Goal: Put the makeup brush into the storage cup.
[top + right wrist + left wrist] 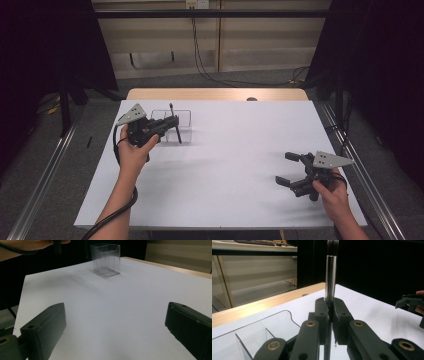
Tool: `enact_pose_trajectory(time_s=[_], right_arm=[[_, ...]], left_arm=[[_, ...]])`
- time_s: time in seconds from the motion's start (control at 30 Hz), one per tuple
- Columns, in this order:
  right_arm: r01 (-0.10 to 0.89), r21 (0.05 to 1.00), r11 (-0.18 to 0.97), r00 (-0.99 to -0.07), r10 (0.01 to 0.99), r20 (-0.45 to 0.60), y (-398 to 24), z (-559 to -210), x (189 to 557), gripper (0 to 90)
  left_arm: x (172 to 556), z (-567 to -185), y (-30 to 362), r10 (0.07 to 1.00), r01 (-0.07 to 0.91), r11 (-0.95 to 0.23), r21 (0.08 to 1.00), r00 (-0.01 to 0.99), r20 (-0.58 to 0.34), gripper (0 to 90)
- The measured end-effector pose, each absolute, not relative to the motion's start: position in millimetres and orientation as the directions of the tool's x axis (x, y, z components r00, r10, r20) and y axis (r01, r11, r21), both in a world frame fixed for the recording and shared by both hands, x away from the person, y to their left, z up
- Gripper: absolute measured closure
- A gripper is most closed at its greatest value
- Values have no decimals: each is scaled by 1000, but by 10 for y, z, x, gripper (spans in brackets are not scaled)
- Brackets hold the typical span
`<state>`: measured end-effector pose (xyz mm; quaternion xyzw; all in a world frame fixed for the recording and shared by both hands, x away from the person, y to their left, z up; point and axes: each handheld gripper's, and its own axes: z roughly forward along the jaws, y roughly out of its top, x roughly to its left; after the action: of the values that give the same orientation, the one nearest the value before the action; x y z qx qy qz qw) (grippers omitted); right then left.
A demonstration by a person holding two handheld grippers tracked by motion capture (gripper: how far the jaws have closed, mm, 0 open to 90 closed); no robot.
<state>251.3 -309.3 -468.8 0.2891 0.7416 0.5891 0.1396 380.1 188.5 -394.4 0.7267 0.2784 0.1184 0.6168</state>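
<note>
My left fingers (331, 315) are squeezed tight on a makeup brush (330, 277) — it stands straight up, bristles on top. I hold it at the far left of the table (225, 150), right over the clear plastic box (184, 125) with little walls inside. My right fingers (287, 169) are wide open and hold nothing — they hang just above the white table on the near right, well apart from the box.
</note>
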Motion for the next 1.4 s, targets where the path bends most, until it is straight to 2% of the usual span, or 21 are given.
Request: enact_pose_trajectory(time_s=[1.4], right_arm=[[267, 954, 136, -792, 594, 137, -3068, -4699, 2501, 32]], left_arm=[[3998, -3681, 1899, 580, 237, -85, 968, 802, -146, 835]])
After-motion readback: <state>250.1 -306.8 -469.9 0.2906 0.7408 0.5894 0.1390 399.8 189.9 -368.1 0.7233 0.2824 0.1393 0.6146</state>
